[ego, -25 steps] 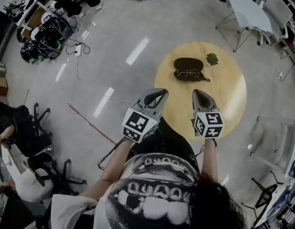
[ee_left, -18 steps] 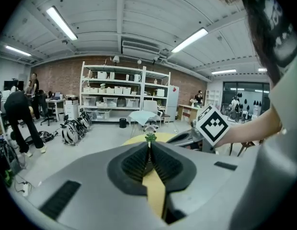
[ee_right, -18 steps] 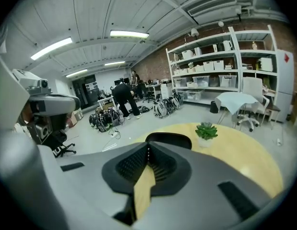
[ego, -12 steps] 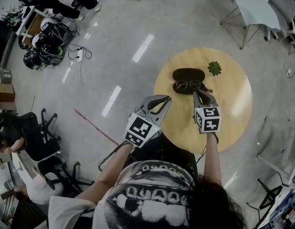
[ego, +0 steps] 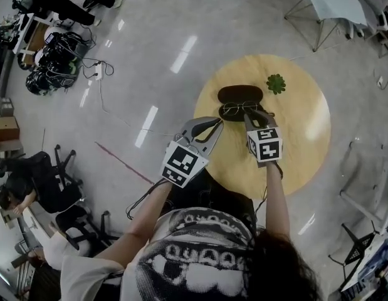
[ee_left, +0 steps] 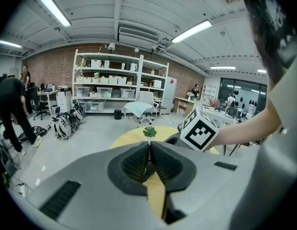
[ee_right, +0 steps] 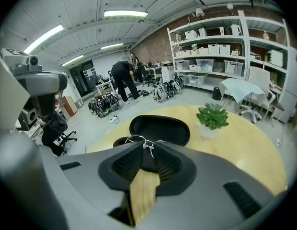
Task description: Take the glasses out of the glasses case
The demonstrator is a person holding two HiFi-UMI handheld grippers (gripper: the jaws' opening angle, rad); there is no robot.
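Opening at the glasses [ego: 239, 109], right gripper [ego: 256, 114] holds nothing; left gripper [ego: 214, 123] closed, empty. Risk: pinching thin wire off-centre may drag case [ego: 241, 94] across bench [ego: 294, 149].

Black glasses case [ego: 240, 94], yellow table [ego: 300, 146], small green plant [ego: 276, 83].

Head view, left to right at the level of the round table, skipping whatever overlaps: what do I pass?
left gripper → open glasses case → small green plant
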